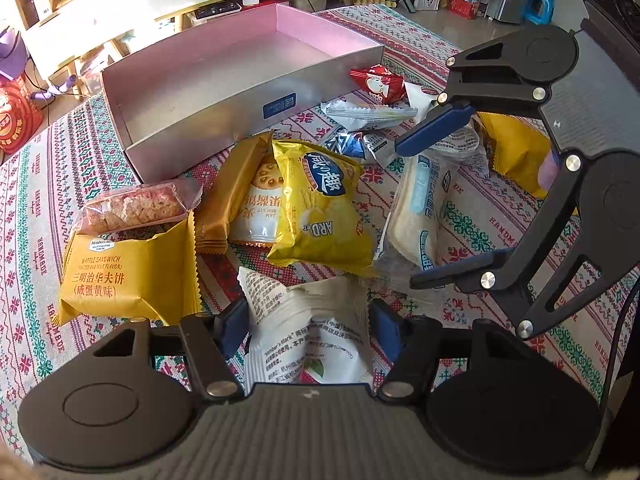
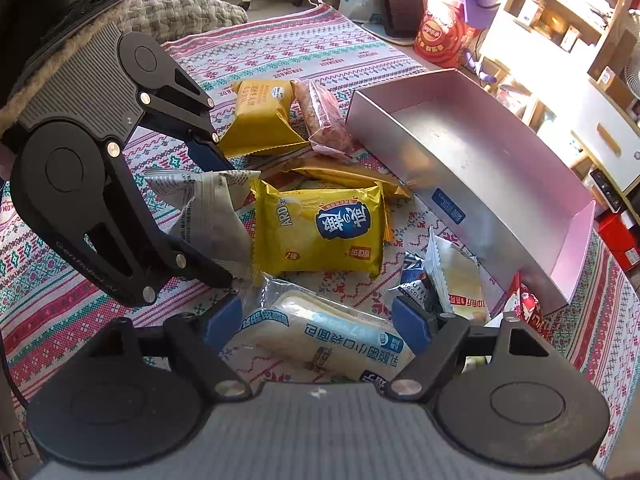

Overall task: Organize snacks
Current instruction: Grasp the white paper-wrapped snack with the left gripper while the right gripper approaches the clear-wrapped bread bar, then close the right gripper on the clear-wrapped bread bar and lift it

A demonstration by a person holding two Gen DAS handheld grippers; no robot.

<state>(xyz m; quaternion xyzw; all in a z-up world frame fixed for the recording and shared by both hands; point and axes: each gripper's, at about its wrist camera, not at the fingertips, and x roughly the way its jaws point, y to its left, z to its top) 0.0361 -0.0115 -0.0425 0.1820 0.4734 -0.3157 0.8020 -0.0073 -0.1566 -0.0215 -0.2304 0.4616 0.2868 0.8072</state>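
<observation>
Two claws are reaching into a pile of snack packets beside an empty pink box.

On the patterned tablecloth (image 1: 48,184), going left to right, a yellow waffle packet (image 1: 124,276) is lying beside the left claw (image 1: 308,330), whose fingers are pressing on a white packet (image 1: 308,320) and gripping it. A yellow biscuit bag (image 1: 320,208) is sitting in the middle, near the pink box (image 1: 240,76). The right claw (image 2: 316,320) is straddling a clear bread packet (image 2: 332,336); whether its fingers are touching it I cannot tell.
</observation>
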